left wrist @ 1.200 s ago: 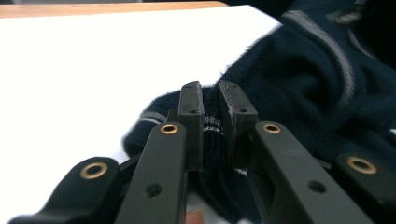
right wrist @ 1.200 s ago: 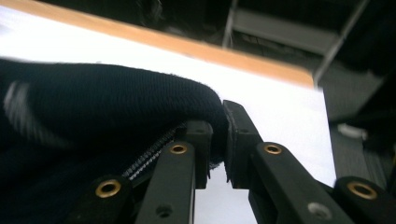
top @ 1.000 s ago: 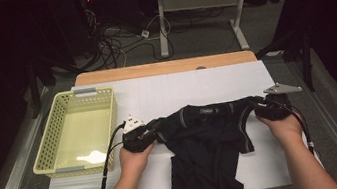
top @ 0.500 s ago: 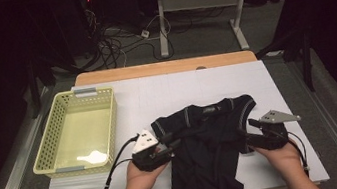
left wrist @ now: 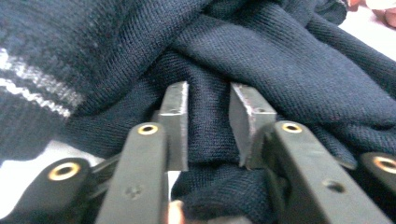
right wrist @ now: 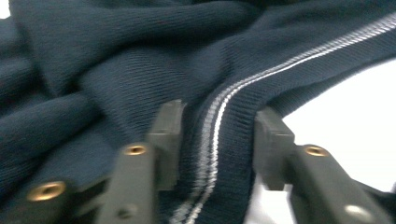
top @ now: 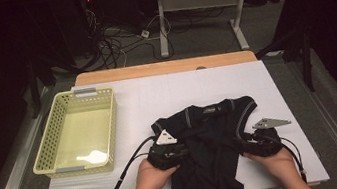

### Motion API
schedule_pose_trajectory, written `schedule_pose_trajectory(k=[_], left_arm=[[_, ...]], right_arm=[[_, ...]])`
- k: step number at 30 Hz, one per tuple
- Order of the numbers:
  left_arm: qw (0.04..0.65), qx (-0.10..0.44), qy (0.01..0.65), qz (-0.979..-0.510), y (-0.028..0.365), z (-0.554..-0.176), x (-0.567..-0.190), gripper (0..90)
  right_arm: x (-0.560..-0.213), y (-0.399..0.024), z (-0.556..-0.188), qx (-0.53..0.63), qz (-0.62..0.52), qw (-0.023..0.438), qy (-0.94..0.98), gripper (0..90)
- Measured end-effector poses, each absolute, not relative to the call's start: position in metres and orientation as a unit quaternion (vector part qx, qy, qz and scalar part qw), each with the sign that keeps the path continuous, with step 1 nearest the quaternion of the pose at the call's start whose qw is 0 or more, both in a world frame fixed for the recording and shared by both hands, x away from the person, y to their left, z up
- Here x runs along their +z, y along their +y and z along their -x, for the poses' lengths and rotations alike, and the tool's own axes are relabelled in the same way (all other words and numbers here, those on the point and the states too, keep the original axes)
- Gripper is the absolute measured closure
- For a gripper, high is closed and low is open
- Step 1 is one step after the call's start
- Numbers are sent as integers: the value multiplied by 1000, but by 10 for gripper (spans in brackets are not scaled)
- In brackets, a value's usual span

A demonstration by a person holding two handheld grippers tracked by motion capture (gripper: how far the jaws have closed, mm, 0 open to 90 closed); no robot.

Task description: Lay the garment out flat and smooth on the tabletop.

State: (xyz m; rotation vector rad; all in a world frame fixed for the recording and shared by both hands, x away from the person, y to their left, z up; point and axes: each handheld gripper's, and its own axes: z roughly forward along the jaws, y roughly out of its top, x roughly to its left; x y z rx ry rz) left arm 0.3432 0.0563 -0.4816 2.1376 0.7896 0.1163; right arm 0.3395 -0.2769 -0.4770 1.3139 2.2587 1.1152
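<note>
Both grippers closing on dark knit top (top: 208, 139) lying mid-table: left gripper (left wrist: 208, 116) pinching a fabric fold, right gripper (right wrist: 217, 140) w/ jaws around the striped hem, prob. for folding before basket (top: 47, 143)

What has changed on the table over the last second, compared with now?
Both hand-held grippers, left and right, came back toward the person along the dark garment, and their jaws have just been closing with fabric between them. The garment stayed spread out, and the yellow basket stayed put.
</note>
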Motion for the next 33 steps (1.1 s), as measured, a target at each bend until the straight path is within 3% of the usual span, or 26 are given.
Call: schedule_pose_trajectory(k=[3,7,15,26,30,33], left_arm=[[416,63,307,-854,55,-339,-481,742],[424,48,311,-849,61,-338,-480,769],[438,37,283,-852,62,-318,-476,804],[455,21,248,-855,54,-295,-475,798],[472,22,266,-840,64,-294,-466,708],[492,31,289,-821,72,-289,-455,567]], right_arm=[[-477,-274,-336,388,-444,160,791,714],[-476,-271,-332,386,-431,182,795,748],[-461,-284,-321,390,-415,226,791,756],[-462,-335,-300,394,-448,242,765,757],[-467,-335,-295,391,-444,247,767,756],[-468,-333,-291,389,-442,252,768,755]])
